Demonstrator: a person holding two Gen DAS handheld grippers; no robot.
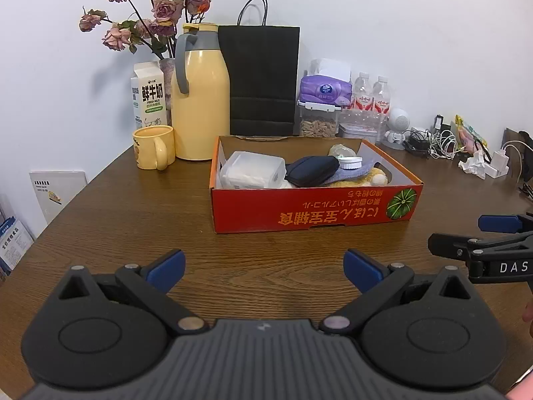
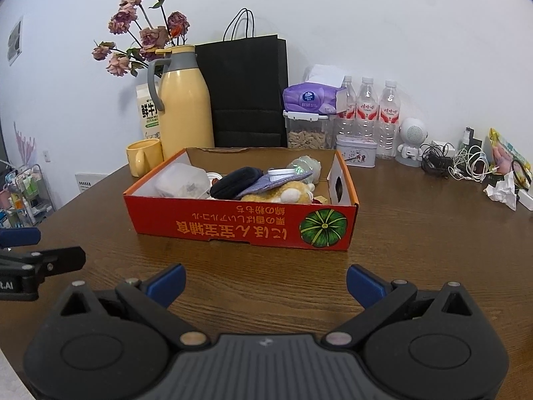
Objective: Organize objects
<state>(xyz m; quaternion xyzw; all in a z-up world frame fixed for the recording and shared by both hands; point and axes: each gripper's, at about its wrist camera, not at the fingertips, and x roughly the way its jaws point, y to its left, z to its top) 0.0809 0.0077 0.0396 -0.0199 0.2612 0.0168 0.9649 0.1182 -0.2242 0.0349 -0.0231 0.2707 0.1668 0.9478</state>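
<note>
red cardboard box [image 1: 313, 208], open-topped, resting on the brown wooden table [image 1: 133, 220] ahead of both grippers, with a printed squash on its near wall. inside it: a clear plastic container [image 1: 253, 170] at the left end, a dark blue pouch [image 1: 311, 170] in the middle resting on a grey-blue cloth [image 1: 353, 171], a white round lid [image 1: 349, 161] just behind the pouch, and a yellow plush toy [image 2: 283, 191] under the cloth toward the right end.

left gripper [image 1: 265, 271]: jaws wide apart, blue pads [image 1: 166, 268] facing one another over bare table, holding nothing and touching nothing; the box lies beyond the fingertips, apart from them.

right gripper [image 2: 266, 283]: jaws likewise wide apart and empty, pads [image 2: 363, 285] clear of the box's near wall. each gripper shows at the edge of the other's view, the two side by side.

behind the box, along the wall: yellow mug [image 1: 154, 146], yellow thermos jug [image 1: 200, 100], milk carton [image 1: 148, 93], dried roses [image 1: 150, 16], black paper bag [image 1: 263, 76], purple tissue pack [image 1: 324, 90] atop a clear food canister [image 1: 318, 120], water bottles [image 2: 366, 110], a small white robot figure [image 2: 411, 141] and a tangle of cables [image 2: 463, 163].
</note>
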